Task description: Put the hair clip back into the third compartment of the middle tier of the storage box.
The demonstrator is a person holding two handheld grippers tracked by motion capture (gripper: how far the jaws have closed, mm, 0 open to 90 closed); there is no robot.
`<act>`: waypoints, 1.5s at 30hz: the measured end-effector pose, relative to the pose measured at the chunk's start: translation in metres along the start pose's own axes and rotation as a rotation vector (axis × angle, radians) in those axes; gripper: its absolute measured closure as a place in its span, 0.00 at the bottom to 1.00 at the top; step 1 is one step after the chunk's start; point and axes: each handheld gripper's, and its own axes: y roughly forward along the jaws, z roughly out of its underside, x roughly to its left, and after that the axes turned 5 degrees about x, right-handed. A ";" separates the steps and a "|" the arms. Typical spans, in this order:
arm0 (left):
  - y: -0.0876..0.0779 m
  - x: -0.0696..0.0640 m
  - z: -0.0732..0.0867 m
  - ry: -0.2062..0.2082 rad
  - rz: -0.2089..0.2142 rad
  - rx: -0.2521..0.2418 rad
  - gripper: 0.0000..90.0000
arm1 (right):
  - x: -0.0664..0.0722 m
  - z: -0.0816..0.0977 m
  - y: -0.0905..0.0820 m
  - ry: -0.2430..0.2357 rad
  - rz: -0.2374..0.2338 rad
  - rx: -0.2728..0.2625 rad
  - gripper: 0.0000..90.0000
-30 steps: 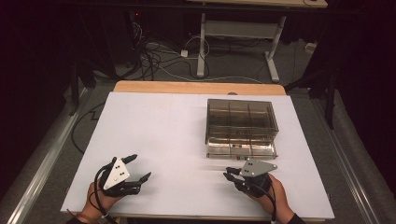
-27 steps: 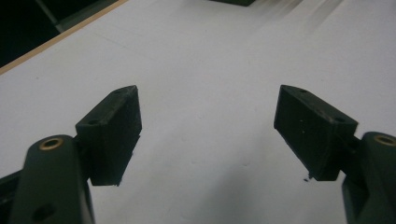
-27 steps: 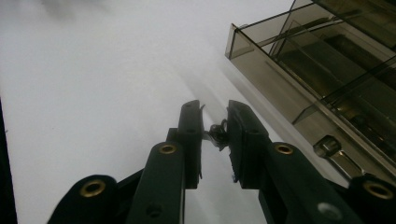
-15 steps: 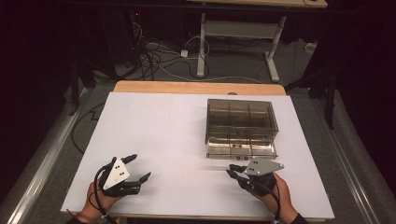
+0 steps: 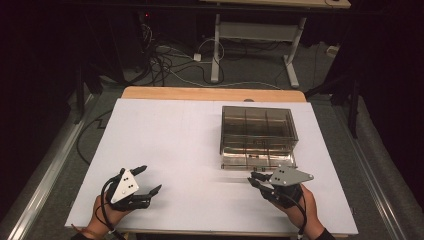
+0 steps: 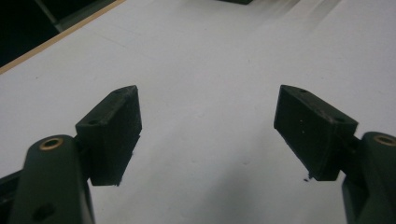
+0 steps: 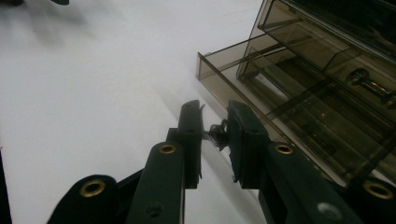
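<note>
A wide white table [image 5: 190, 150] takes up most of the room's lit space, and nearly everything on it is bare, which leaves both hands free room to work from the near edge. Toward the far right of it stands a smoky, see-through drawer box [image 5: 258, 129] with divided compartments, its bottom drawer [image 5: 257, 161] pulled out toward the person, presumably so that something can go in or come out; a metal part lies in one upper compartment, too dim to name. The right gripper [image 5: 256, 178] sits just in front of that open drawer, tips aimed at it, and in the right gripper view its jaws are drawn in close on a small dark metal piece [image 7: 217, 134], perhaps a clip or screw, pinched between the pads [image 7: 194, 140]. Held that near the drawer's front wall, it looks to me as if the piece is either about to be dropped in or has been lifted out. The left gripper [image 5: 147, 180] rests well apart at the near left, jaws spread wide over bare tabletop with nothing between them, seemingly parked out of the way.
</note>
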 end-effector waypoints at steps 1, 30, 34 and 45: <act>0.000 0.000 0.000 0.001 -0.001 0.000 0.24 | -0.001 0.000 -0.001 0.000 0.002 -0.003 0.84; 0.001 0.000 0.000 -0.002 -0.006 0.001 0.24 | -0.044 0.010 -0.030 0.085 0.157 -0.047 0.84; 0.002 0.000 0.000 -0.002 -0.005 0.002 0.24 | -0.049 0.012 -0.030 0.095 0.167 -0.044 0.84; 0.002 0.000 0.000 -0.004 -0.005 0.003 0.24 | -0.066 0.018 -0.024 0.128 0.196 -0.028 0.84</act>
